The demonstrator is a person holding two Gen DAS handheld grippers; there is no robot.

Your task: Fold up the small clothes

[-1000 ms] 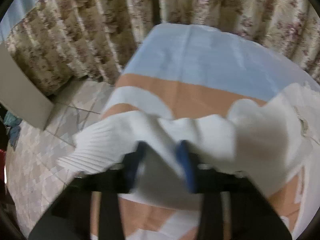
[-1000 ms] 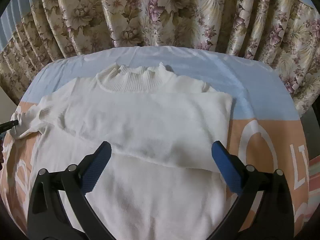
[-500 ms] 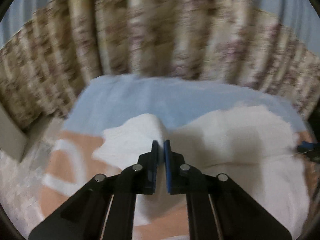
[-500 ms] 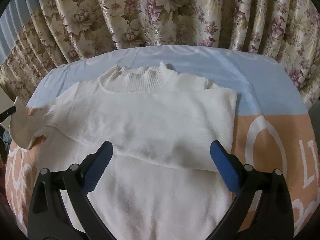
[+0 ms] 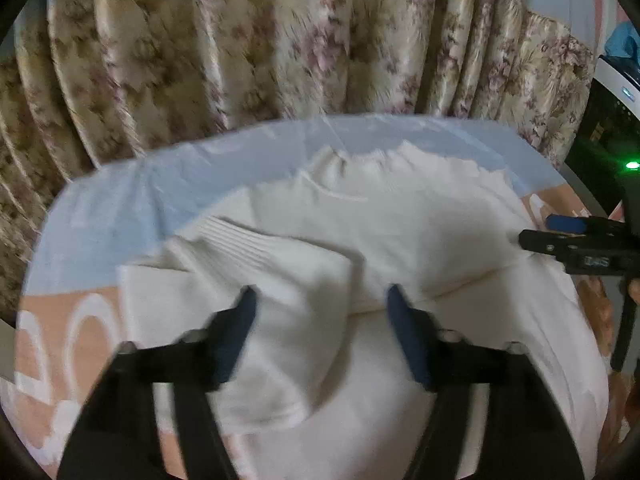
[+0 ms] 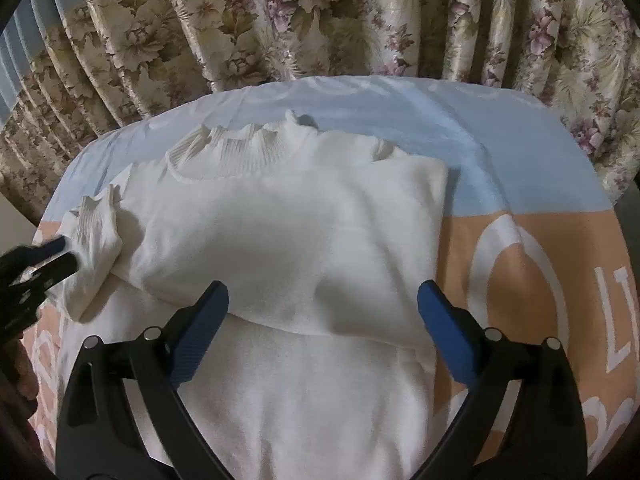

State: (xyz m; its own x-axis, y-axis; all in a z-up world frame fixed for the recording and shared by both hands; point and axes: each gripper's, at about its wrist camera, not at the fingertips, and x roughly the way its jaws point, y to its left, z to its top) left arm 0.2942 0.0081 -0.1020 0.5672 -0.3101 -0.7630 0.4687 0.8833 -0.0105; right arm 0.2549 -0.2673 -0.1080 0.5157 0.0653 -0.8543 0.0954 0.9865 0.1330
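Beneath both spread claws lies a ribbed-collared white sweater [image 6: 304, 240].

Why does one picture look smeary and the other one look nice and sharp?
Left wrist view: the left gripper and curtain are smeared by motion blur. Right wrist view: the sweater is crisp, with a soft shadow on it. Both bend at the edges from the fisheye lens.

Both of the person's 2 handheld tools hover with jaws spread wide: the black left gripper with blue finger pads [image 5: 318, 306] and the matching black-and-blue right gripper [image 6: 322, 304], each gripping nothing.
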